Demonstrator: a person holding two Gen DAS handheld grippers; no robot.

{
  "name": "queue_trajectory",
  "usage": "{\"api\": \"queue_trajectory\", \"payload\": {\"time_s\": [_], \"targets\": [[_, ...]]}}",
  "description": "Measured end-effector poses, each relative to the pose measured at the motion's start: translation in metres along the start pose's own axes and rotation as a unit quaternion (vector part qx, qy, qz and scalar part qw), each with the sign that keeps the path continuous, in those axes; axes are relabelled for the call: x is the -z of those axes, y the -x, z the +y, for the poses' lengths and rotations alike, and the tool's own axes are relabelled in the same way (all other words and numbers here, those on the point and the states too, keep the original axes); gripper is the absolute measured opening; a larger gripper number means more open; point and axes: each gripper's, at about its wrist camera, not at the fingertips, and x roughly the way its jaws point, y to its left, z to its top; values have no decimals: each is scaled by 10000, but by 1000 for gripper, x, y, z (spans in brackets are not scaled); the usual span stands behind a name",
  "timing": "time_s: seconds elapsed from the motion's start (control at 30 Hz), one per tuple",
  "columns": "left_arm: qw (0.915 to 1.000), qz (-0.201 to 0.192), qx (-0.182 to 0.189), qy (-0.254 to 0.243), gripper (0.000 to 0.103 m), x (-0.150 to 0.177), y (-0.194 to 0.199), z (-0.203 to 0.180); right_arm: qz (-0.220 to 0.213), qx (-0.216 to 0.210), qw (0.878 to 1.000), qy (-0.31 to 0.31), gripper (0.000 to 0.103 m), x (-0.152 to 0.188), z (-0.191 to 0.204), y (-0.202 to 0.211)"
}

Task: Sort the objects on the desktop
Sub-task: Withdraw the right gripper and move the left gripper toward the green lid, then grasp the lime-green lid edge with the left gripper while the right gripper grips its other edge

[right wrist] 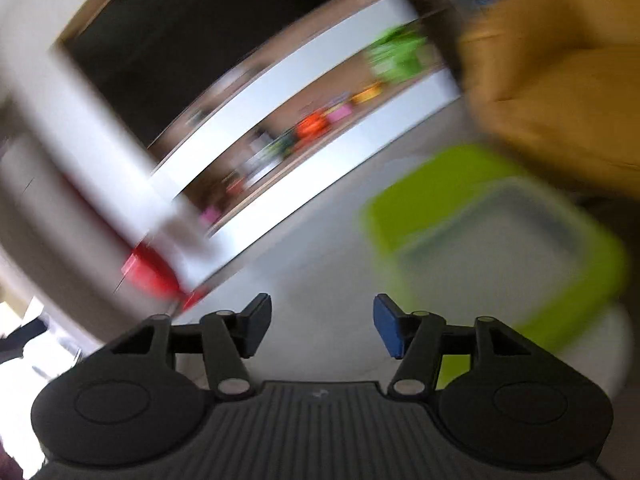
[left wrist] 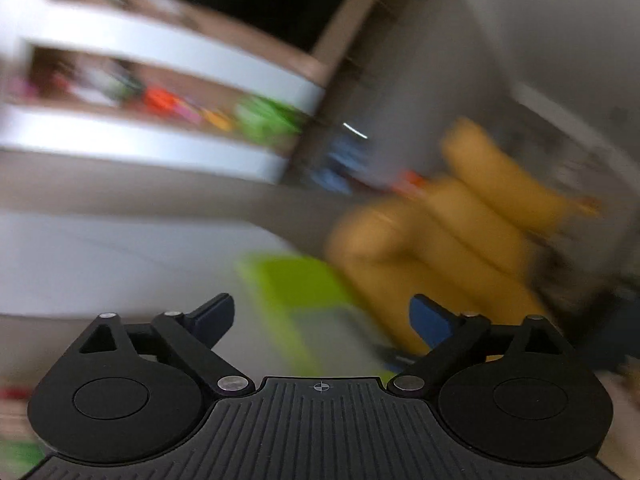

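Both views are smeared by motion blur. My left gripper (left wrist: pixel 322 320) stands open, its blue pads wide apart with nothing between them. Ahead of it lies a lime-green tray (left wrist: pixel 304 300) with a pale inside, on a light surface. My right gripper (right wrist: pixel 320 326) is also open and holds nothing. The same lime-green tray (right wrist: pixel 492 240) sits ahead and to the right of it. No small desktop objects can be made out close to either gripper.
A mustard-yellow sofa (left wrist: pixel 460 232) stands behind the tray and fills the upper right of the right wrist view (right wrist: pixel 560 92). A white shelf unit (left wrist: pixel 160 92) with blurred coloured items (right wrist: pixel 316 128) runs along the back. Something red (right wrist: pixel 152 272) lies at the left.
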Motion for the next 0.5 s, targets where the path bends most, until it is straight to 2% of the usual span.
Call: {"api": "queue_trajectory", "payload": {"time_s": [0.07,0.13,0.23,0.33,0.4,0.5], "targets": [[9976,519,398,242,99,8,-55,-9,-239,261,9984,-447,61,5,-38,17],[9924,896,467,707,99,26,-106,0,-420,451,9943,-869,61,12,-75,30],[9767,1275,594,1622,99,59,-165,26,-674,516,9844,-1540,61,31,-123,46],[9538,1542,927,2407,99,93,-197,55,-1049,661,9726,-1966,63,45,-159,55],[9472,1667,906,2583,99,103,-207,64,-1317,810,9636,-2179,72,53,-181,61],[9435,1818,784,2658,99,111,-217,69,-1363,975,9544,-2471,76,58,-216,50]]}}
